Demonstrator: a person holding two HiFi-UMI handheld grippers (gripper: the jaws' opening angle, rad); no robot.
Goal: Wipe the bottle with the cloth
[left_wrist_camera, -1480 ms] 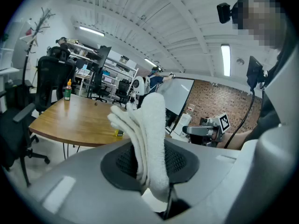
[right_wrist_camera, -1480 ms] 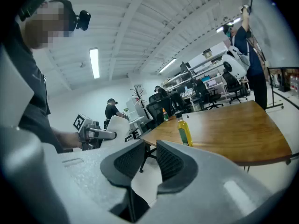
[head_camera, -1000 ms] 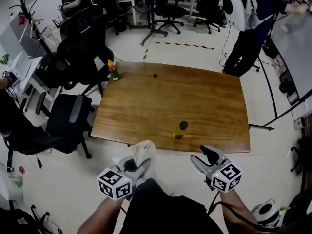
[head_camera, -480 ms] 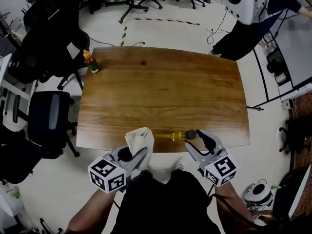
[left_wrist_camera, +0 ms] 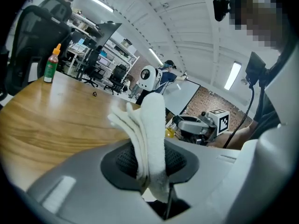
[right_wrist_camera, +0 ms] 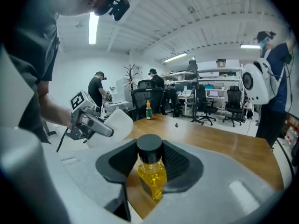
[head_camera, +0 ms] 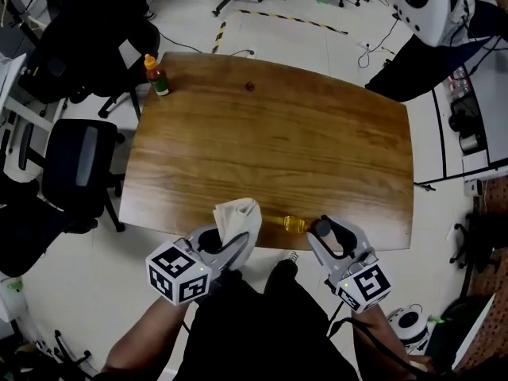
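A small bottle (head_camera: 295,224) of yellow liquid with a black cap stands at the near edge of the wooden table (head_camera: 270,149). My right gripper (head_camera: 325,235) has its jaws closing on it. In the right gripper view the cap and neck of the bottle (right_wrist_camera: 152,176) sit between the two pads, which lie against both sides. My left gripper (head_camera: 230,246) is shut on a folded white cloth (head_camera: 238,217), held upright just left of the bottle. In the left gripper view the cloth (left_wrist_camera: 152,125) sticks up from the closed jaws.
A green sauce bottle with an orange cap (head_camera: 157,75) stands at the table's far left corner, and a small dark object (head_camera: 250,86) lies near the far edge. Black office chairs (head_camera: 75,165) crowd the left side. A person with a white backpack (head_camera: 432,10) stands beyond the far right corner.
Both grippers have moved forward to the table's near edge. The right jaws went from clear of the bottle to around its cap and narrowed. The cloth stays in the left gripper.
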